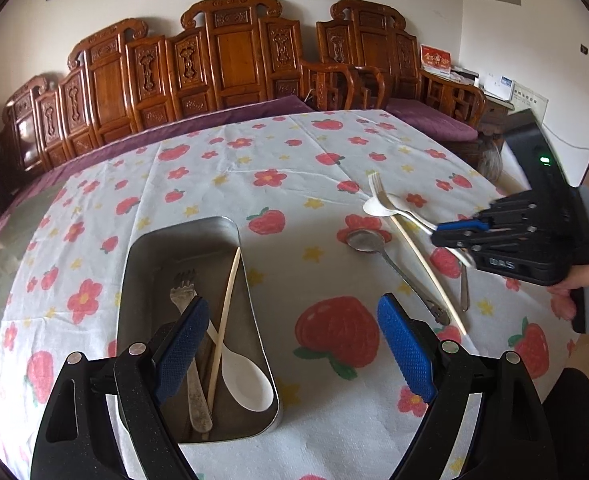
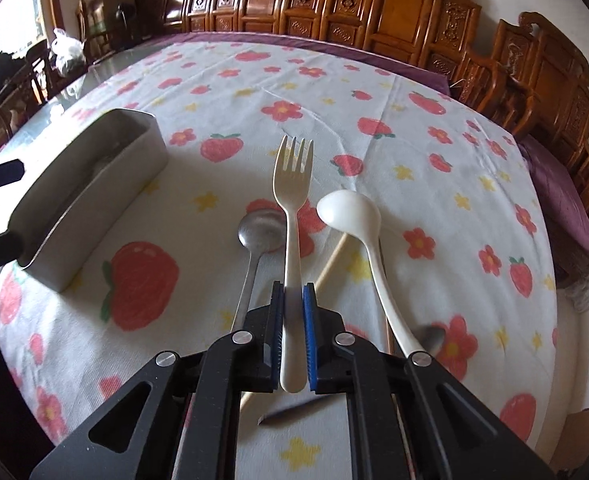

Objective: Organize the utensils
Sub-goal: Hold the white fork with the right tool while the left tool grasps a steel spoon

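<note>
left gripper (image 1: pixel 294 344): nearest the camera, jaws wide apart, nothing between them, poised over the near end of the tray.
metal tray (image 1: pixel 254 300): lay on the strawberry tablecloth (image 1: pixel 254 168); held a metal fork (image 1: pixel 184 292), a white plastic spoon (image 1: pixel 246 380) and one chopstick (image 1: pixel 224 320).
right gripper (image 2: pixel 293 312): blue pads clamped on the handle of the white plastic fork (image 2: pixel 292 184), tines pointing away; fork appeared lifted clear of the cloth.
loose items: metal spoon (image 2: pixel 260 228) just left of the fork, white spoon (image 2: pixel 350 210) just right, second chopstick (image 2: pixel 334 258) beneath them; another metal handle near the right edge, end unclear.
step in hand: judged as carrying the fork to the tray, well to the left.
technique note: keep grip firm near mid-handle, lift above the tray wall, align fork with the tray's long axis, lower before release; left gripper should stay out of the drop path.
</note>
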{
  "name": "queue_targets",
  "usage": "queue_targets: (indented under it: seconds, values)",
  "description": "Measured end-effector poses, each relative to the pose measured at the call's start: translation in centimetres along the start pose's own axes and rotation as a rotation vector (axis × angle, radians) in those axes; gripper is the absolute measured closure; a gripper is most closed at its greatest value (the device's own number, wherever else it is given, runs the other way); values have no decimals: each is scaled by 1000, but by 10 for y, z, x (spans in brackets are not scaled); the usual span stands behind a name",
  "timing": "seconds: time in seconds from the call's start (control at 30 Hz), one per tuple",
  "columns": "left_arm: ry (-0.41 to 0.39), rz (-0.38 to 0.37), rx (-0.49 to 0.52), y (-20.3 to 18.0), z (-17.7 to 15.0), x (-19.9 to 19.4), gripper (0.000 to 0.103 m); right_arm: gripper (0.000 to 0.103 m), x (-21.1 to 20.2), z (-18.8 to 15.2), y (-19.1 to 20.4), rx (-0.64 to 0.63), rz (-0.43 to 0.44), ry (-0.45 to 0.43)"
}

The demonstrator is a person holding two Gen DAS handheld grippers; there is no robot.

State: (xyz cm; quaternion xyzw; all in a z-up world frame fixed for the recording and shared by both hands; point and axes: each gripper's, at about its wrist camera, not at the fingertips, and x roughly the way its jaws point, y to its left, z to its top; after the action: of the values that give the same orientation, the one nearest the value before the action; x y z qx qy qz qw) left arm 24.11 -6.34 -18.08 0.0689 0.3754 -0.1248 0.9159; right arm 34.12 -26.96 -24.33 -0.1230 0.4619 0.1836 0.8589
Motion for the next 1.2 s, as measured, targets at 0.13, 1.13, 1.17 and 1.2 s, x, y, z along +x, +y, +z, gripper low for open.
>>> queue_targets:
  seconds: [0.13,1.13,1.17,1.2]
  values:
    - [7,2,23,-13,-1,-3,21,92,-22,-28,-1,25,7,-22]
    - [183,-74,37,-90,26,125,44,92,-15,-96,-46,163,-15,3]
    - [189,-71,33,-90,26,129,46,92,-15,-96,-46,165,-14,3]
    - [197,-66,29,-91,27,134,49,92,-15,-96,-47,167,-12,3]
